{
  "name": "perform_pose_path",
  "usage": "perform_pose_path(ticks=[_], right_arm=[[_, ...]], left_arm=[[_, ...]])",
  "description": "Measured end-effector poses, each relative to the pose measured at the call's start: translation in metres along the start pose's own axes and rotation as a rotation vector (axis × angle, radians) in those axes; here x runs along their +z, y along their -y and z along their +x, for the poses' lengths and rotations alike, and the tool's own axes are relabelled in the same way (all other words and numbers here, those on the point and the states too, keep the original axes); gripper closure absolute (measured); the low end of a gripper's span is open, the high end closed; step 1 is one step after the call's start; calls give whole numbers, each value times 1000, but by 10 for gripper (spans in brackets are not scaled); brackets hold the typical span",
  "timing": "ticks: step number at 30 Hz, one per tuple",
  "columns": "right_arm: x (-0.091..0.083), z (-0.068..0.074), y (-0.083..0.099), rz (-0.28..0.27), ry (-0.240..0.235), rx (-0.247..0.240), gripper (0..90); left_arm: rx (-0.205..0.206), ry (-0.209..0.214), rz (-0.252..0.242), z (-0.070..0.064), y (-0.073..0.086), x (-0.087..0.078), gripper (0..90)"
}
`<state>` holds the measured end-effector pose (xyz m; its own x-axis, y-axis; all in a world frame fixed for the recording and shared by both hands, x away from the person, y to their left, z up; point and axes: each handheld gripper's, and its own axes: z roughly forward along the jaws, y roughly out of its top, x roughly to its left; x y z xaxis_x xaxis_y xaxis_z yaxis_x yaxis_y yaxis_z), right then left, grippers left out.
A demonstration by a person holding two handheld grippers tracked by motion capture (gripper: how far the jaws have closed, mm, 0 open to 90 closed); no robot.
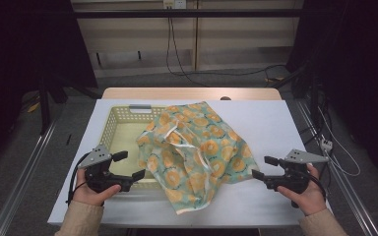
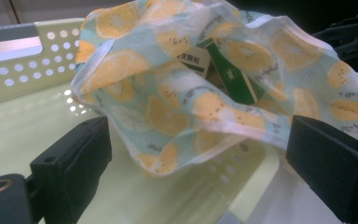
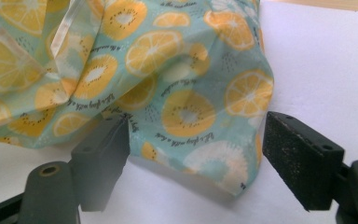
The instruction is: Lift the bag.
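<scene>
Table: we see a white table top with a pale yellow perforated basket on its left half.
Bag: we see a translucent bag printed with orange and lemon slices on pale blue, crumpled and draped over the basket's right wall, one part inside the basket and the rest spilling onto the white surface toward the near edge.
Bag mouth: in the left gripper view we look into the opening of the bag, where a dark green box and a white packet with print lie inside; we cannot read the print.
Left gripper: we hold the left gripper at the basket's near wall, jaws spread wide with nothing between them, pointing at the bag; in its own view the jaws stand either side of the bag's lower hem without touching it.
Right gripper: we hold the right gripper on the white surface just right of the bag, jaws apart and empty; in the right gripper view the bag's bulging corner sits between them, and whether the left jaw brushes the fabric we cannot tell.
</scene>
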<state>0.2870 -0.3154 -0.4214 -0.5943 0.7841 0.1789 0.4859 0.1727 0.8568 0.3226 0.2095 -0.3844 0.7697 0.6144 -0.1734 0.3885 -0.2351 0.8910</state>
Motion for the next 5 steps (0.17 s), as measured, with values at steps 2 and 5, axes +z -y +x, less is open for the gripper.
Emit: perform_pose_path(ticks=[2,5], right_arm=[[0,0,3,8,2,-9,229],[-1,-1,5,7,5,-2,228]], left_arm=[[4,-4,-9,1,2,-1,67],[7,-5,5,1,3,0,65]])
